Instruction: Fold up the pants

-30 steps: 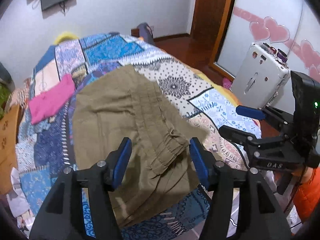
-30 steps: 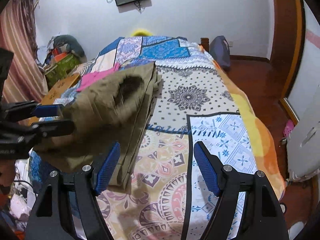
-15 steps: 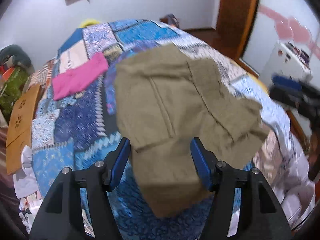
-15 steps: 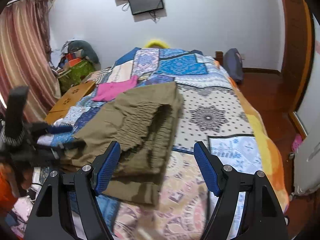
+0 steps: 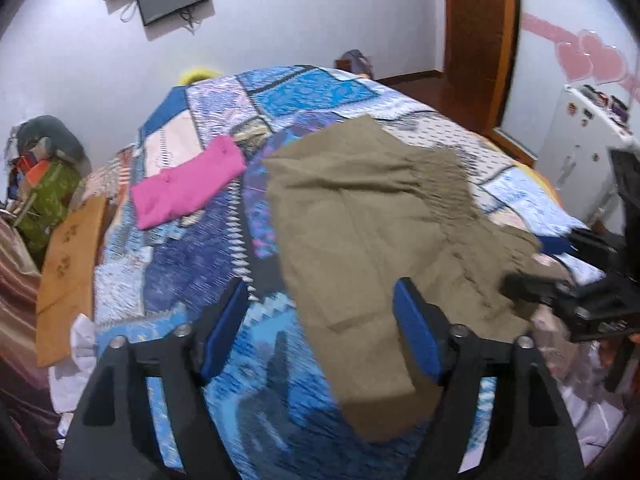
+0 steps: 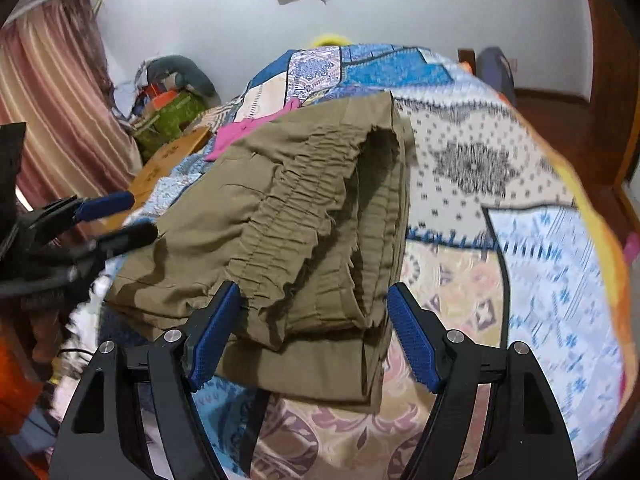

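**Olive pants folded on quilt, both grippers unloaded**

Left wrist view, left to right: pink garment (image 5: 188, 184) upper left on the patchwork quilt (image 5: 192, 280); left gripper (image 5: 320, 332) low centre, jaws opening, pads pressing nothing, only a pants edge lying beneath the right pad. Olive pants (image 5: 360, 232) fill centre, one corner overhanging the near bed edge.

Right wrist view: right gripper (image 6: 312, 332) spread wide, clear of the cloth; elastic waistband (image 6: 288, 216) bunched on top.

Risk: loose top layer could slide or unfold; overhanging corner may drag the stack down.
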A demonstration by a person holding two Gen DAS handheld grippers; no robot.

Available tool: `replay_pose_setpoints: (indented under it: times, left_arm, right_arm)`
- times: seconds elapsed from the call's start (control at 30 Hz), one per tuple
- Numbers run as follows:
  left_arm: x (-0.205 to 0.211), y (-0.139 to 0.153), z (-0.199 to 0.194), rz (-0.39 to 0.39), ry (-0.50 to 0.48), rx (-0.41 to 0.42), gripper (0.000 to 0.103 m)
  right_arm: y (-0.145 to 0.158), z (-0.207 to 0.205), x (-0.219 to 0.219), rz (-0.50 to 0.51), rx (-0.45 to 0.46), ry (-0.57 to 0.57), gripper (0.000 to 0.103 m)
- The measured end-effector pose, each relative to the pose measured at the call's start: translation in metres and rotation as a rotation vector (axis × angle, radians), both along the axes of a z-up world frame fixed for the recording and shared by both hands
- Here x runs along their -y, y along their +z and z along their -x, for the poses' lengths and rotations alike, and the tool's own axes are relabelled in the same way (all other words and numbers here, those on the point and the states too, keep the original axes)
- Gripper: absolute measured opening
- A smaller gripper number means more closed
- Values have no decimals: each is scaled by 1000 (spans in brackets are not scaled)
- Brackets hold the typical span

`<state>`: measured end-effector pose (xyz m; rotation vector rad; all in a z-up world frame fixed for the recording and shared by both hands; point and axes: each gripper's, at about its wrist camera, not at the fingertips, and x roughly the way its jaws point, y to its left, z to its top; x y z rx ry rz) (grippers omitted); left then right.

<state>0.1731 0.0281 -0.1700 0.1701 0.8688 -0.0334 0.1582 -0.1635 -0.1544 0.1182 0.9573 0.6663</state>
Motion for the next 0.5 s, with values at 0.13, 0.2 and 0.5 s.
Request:
replay_pose_setpoints:
  times: [0.13, 0.2, 0.5]
  left_arm:
    - [-16, 2, -28, -44, 24, 8, 78]
    - [-27, 2, -49, -19, 41, -7, 78]
    - [-46, -16, -146, 56, 81, -75, 78]
  right_arm:
    - [-2, 4, 2, -5, 5, 1, 73]
    - [-2, 5, 2, 0, 11, 8, 73]
    - [-2, 0, 7, 51, 36, 40, 72]
